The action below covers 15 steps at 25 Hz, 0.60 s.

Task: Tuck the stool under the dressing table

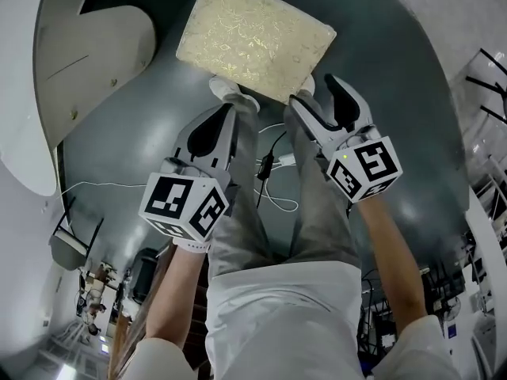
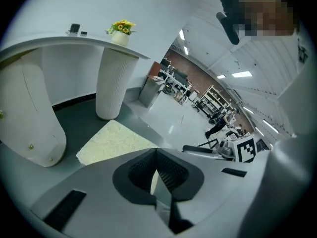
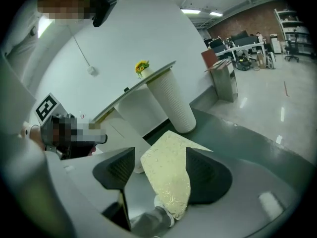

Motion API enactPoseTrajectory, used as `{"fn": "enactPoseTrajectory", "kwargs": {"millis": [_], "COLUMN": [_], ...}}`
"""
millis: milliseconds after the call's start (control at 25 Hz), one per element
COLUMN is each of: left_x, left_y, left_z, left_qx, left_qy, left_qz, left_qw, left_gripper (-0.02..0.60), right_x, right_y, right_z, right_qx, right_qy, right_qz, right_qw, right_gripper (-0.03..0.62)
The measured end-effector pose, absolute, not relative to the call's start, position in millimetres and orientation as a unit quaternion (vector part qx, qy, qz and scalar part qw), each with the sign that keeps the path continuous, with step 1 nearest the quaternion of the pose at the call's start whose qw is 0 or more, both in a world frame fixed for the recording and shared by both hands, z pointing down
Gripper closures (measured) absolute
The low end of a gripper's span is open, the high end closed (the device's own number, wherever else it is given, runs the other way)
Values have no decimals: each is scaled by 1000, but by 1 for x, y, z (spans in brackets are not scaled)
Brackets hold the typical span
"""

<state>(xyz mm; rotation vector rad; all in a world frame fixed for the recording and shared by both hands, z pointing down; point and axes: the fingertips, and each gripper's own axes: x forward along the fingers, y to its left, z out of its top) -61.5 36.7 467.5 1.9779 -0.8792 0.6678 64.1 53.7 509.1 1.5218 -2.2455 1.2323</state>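
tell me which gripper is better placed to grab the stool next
Right, probably. The right gripper has its jaws apart with a corner of the stool lined up between them, not yet gripped. The left gripper is shut, so it would have to open first.

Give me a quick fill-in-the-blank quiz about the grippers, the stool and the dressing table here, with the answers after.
1. The jaws of the left gripper are ____.
2. The jaws of the right gripper stand ____, holding nothing.
3. Seen between the right gripper's jaws, untouched, is the cream-topped ____.
4. The flowers on the dressing table are ____.
Missing words: shut; open; stool; yellow.
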Motion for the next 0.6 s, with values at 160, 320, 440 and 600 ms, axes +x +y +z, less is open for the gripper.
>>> {"fn": "enactPoseTrajectory", "kwargs": {"millis": [160,320,440,600], "left_x": [-60,-57,-59,-63], "left_y": [38,39,39,40], "left_z": [493,513,530,548], "left_qx": [788,790,789,786], "left_qy": [-343,-339,-338,-337], "left_qz": [266,272,279,283], "left_qw": [438,433,432,434], "left_gripper": [571,571,571,571], "right_x": [64,64,60,57], "right_y": [61,71,77,81], "right_z": [550,577,597,630], "right_qx": [525,530,535,542], "right_qy": [-731,-719,-710,-692], "right_qz": [429,438,447,463], "right_qw": [85,97,104,113], "right_gripper": [276,245,205,162]}}
